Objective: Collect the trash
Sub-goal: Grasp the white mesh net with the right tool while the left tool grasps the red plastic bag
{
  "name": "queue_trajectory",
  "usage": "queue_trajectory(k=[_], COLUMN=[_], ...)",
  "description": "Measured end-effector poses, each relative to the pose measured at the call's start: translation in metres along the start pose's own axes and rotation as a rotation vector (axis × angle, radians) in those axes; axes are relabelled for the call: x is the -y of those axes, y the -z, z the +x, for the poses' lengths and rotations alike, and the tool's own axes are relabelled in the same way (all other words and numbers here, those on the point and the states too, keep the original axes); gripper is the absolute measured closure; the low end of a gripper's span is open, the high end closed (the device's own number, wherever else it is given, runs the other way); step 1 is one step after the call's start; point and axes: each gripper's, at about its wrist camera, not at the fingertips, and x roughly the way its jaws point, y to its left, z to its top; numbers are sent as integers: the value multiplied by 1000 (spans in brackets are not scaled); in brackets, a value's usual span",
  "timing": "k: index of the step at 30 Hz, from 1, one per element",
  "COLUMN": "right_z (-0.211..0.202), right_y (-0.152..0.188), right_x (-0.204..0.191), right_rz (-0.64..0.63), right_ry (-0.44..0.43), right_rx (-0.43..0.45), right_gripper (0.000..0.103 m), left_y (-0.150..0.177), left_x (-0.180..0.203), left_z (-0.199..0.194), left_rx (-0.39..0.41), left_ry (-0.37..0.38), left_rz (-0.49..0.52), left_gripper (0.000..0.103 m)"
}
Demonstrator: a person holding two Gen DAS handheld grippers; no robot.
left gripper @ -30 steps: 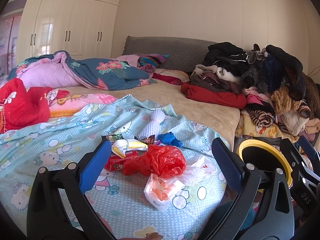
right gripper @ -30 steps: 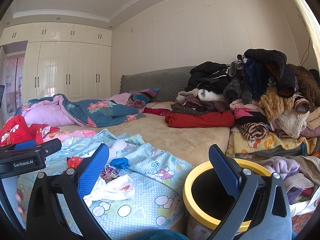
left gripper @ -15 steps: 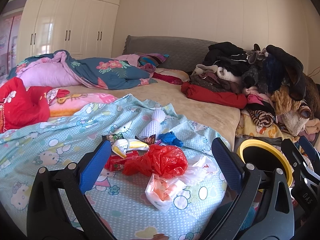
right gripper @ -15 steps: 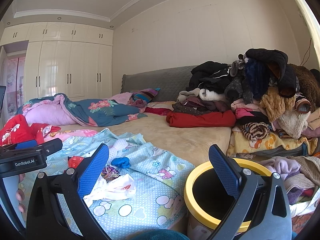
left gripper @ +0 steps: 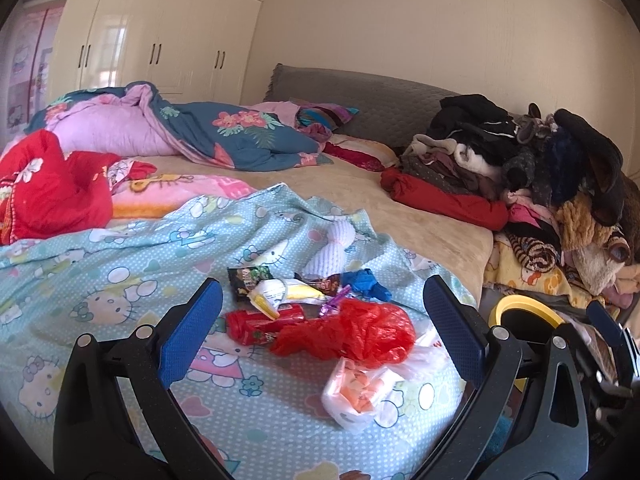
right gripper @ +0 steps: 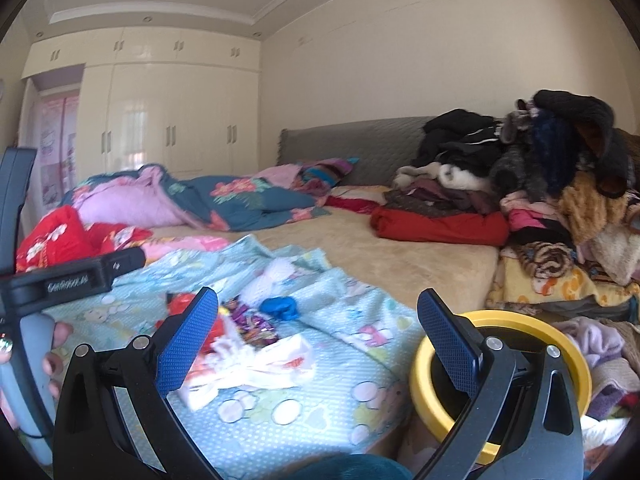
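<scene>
A heap of trash lies on the light-blue Hello Kitty sheet (left gripper: pixel 120 280): a crumpled red plastic bag (left gripper: pixel 352 334), a white bag with orange inside (left gripper: pixel 360 390), a red wrapper (left gripper: pixel 256 322), a yellow-white packet (left gripper: pixel 276 294), a dark snack wrapper (left gripper: pixel 248 278) and a blue scrap (left gripper: pixel 366 282). My left gripper (left gripper: pixel 322 336) is open and empty, just short of the heap. My right gripper (right gripper: pixel 318 340) is open and empty, with the white bag (right gripper: pixel 260 368) and blue scrap (right gripper: pixel 280 307) ahead. A yellow-rimmed bin (right gripper: pixel 568 356) stands by the bed, also in the left wrist view (left gripper: pixel 520 308).
A tall pile of clothes (left gripper: pixel 540 184) fills the bed's right side, with a red garment (left gripper: pixel 444 200) in front. A floral quilt (left gripper: pixel 224 140) and red clothing (left gripper: pixel 52 184) lie at the left. The left gripper's body (right gripper: pixel 76 280) shows in the right wrist view.
The right gripper has swung left toward the trash, so the bin sits further right in its view. The left gripper has shifted slightly.
</scene>
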Motion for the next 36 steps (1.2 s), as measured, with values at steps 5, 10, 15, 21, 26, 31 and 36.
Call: queue_trajectory(k=[5,10,15,21,26,31,36], right_z=[12,25,42,66,85,99,115], right_y=[-3,-6,-7,5,17,26,34], right_x=[-19,-37,-48,-43,-36,-37,-40], right_rz=[-29,-46,-54,-58,-60,-73,-80], right_ry=[-70,-136,-187,-242,-278,-317,-350], right_rx=[-28,-62,-131,-266,-378,-440,-507], right_gripper=[6,6,6,7,24,33,61], left_y=[-7,-16,-21,-17,-11,-4,5], left_x=[-21,-46,-65,-66,-43,-20,-18], left_z=[2,5,15,35,52,75,95], left_rx=[-9,-5,-26,-96,-154,-242,-335], left_ry=[0,-1,74,200,297,361,385], left_rz=[-50,-75,-63,-41,16,48,10], left_gripper=[11,11,11,11,15,21,30])
